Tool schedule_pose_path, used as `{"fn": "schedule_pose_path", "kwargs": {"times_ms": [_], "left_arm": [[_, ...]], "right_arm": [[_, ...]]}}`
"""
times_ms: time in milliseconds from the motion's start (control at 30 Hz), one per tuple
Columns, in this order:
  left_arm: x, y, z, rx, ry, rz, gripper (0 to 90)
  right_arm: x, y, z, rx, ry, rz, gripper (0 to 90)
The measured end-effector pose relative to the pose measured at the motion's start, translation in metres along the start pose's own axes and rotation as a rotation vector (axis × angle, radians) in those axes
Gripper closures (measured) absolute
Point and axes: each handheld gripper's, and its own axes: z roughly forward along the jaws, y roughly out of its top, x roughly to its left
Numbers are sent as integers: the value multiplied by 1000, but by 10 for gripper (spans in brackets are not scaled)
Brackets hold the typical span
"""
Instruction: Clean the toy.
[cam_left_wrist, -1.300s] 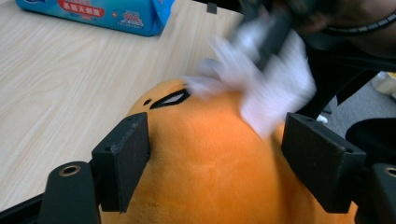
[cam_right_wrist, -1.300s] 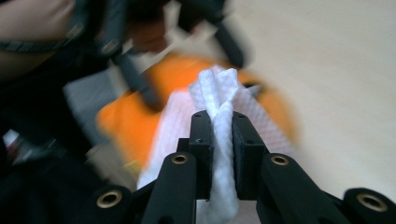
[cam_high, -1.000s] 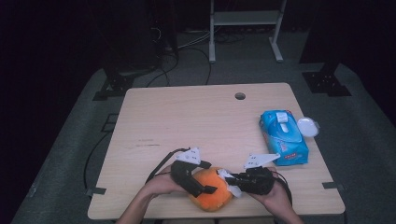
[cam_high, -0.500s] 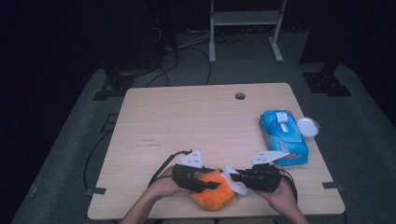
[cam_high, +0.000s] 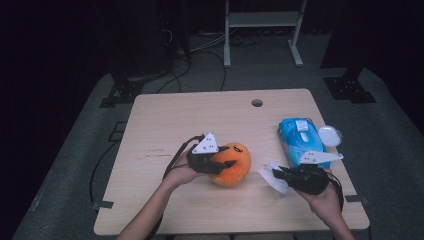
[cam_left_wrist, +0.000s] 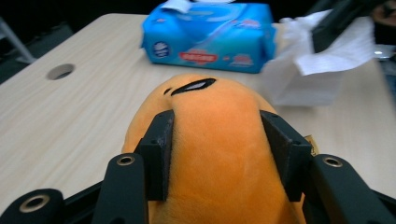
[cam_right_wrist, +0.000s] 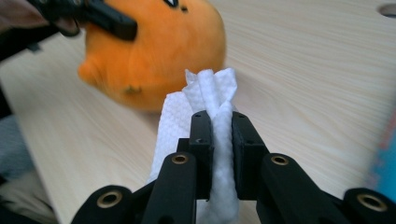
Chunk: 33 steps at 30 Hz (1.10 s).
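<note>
An orange plush toy (cam_high: 234, 167) with a black eye mark lies at the table's front middle. My left gripper (cam_high: 220, 164) is shut on it from the left. In the left gripper view both pads press into the toy's (cam_left_wrist: 210, 177) sides around my left gripper (cam_left_wrist: 219, 137). A little right of the toy, my right gripper (cam_high: 281, 175) is shut on a crumpled white wipe (cam_high: 270, 180). The right gripper view shows the wipe (cam_right_wrist: 212, 91) pinched between the jaws of my right gripper (cam_right_wrist: 219, 126), with the toy (cam_right_wrist: 154, 51) just beyond it.
A blue pack of wipes (cam_high: 300, 137) lies near the right edge, with a white round lid (cam_high: 330, 135) beside it. A cable hole (cam_high: 257, 103) sits at the back of the wooden table (cam_high: 175, 120). A metal rack and cables stand on the dark floor behind.
The toy has moved away from the front edge in my left gripper. My right gripper has drawn off to the right with the wipe, so the hands are farther apart.
</note>
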Motion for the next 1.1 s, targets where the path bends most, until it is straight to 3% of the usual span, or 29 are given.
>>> {"fn": "schedule_pose_path", "kwargs": {"times_ms": [267,400,900,1100], "left_arm": [[16,-12,15,26,56,-26,487],[19,-17,15,5,57,-60,479],[17,-20,11,-4,55,-69,398],[17,-15,6,-36,42,-84,281]], "right_arm": [[-18,-17,-14,50,-72,-1,799],[-24,-25,-22,76,-122,-11,800],[-35,-41,-11,124,-107,25,802],[-36,-44,-6,142,-86,22,693]]}}
